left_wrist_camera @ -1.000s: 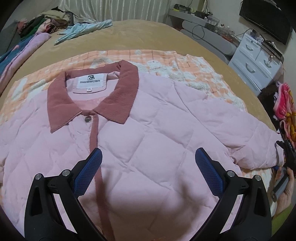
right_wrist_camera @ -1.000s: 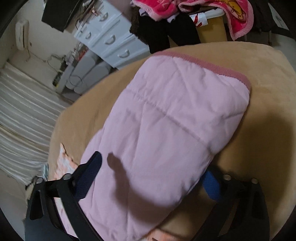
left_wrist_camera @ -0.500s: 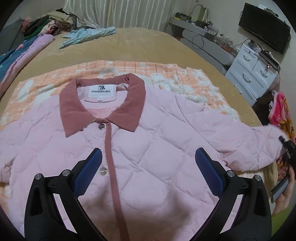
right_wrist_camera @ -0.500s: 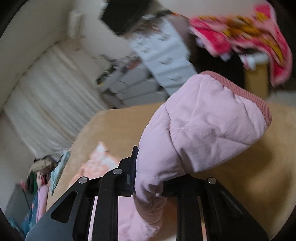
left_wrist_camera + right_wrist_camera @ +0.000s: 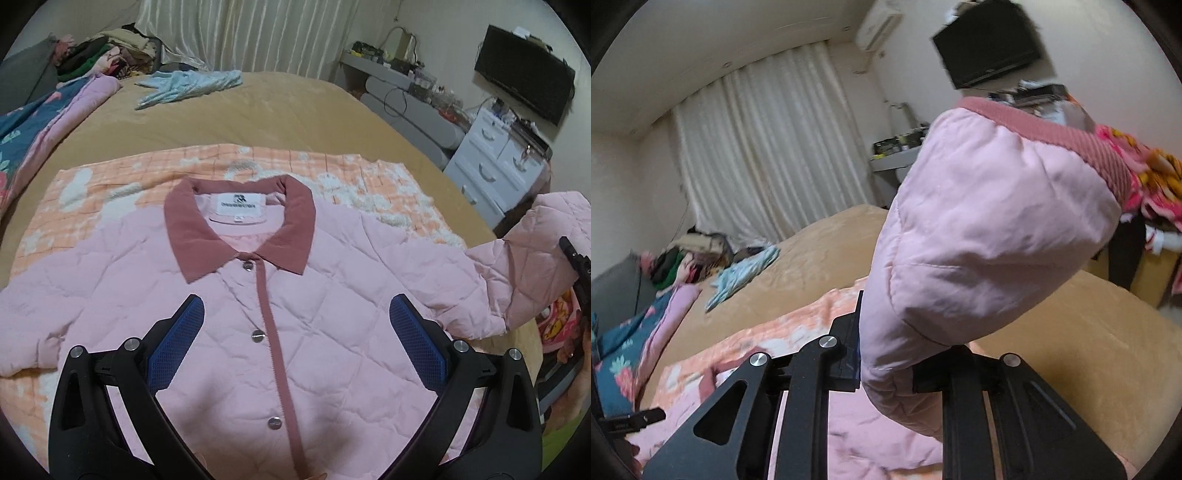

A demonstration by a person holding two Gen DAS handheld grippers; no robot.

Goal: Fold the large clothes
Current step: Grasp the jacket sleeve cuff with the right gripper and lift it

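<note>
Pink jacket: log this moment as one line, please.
stage: sleeve fold starting | right gripper: shut on sleeve, lifted off bed | left gripper: open, above pink jacket front | jacket: flat, buttoned, on orange blanket

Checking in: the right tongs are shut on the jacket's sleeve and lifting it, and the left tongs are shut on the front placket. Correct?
Not quite. The left wrist view shows the left tongs open, hovering over the pink quilted jacket and gripping nothing. The rest holds: the right tongs are shut on the raised sleeve.
</note>
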